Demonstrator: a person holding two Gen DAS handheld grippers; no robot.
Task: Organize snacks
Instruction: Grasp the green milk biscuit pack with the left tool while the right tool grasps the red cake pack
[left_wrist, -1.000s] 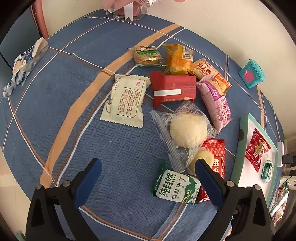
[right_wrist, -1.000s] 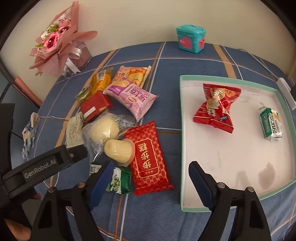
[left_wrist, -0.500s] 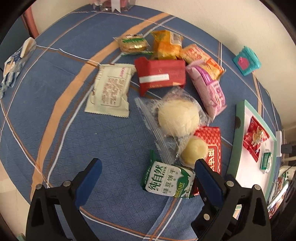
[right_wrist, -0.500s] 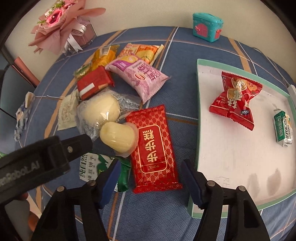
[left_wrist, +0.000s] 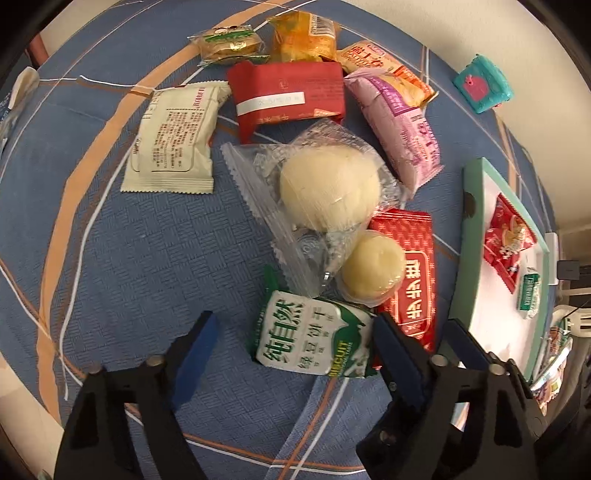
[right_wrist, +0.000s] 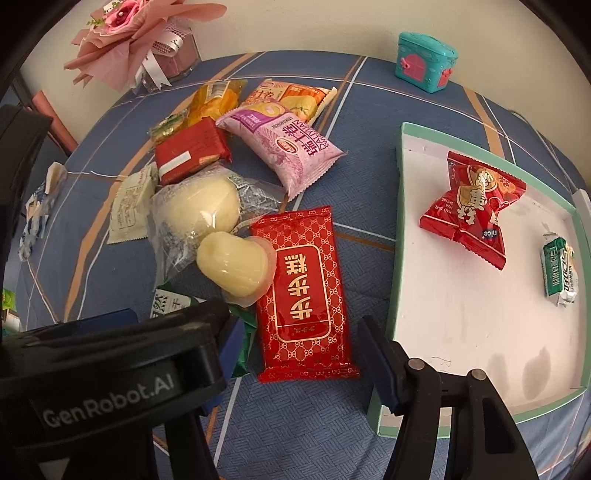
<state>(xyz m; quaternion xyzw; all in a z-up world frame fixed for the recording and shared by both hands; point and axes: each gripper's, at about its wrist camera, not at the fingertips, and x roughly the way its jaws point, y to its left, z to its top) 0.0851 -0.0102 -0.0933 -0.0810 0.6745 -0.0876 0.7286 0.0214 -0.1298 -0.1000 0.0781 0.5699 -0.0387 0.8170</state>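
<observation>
A green-and-white biscuit packet (left_wrist: 314, 339) lies flat on the blue cloth between the fingers of my left gripper (left_wrist: 295, 354). Its jaws are closing: the right pad is at the packet's edge, the left pad still apart. A red-and-gold packet (right_wrist: 303, 288) lies between the fingers of my right gripper (right_wrist: 303, 350), whose jaws are also closing, with the pads close beside it and not pressing. The left gripper's body (right_wrist: 110, 369) hides the green packet's near part in the right wrist view. A mint-rimmed white tray (right_wrist: 400, 258) holds a red sweet bag (right_wrist: 472, 206) and a small green packet (right_wrist: 559, 273).
A jelly cup (left_wrist: 373, 269) and a bagged bun (left_wrist: 328, 192) lie against both packets. Behind them are a cream packet (left_wrist: 173, 140), a red packet (left_wrist: 288, 94), a pink packet (left_wrist: 402, 122) and orange ones. A teal toy chest (right_wrist: 424, 61) and a pink bouquet (right_wrist: 136, 40) stand by the wall.
Both grippers have come down closer to the snacks and their jaws have narrowed. The green packet now sits between the left fingers, and the red packet between the right fingers.
</observation>
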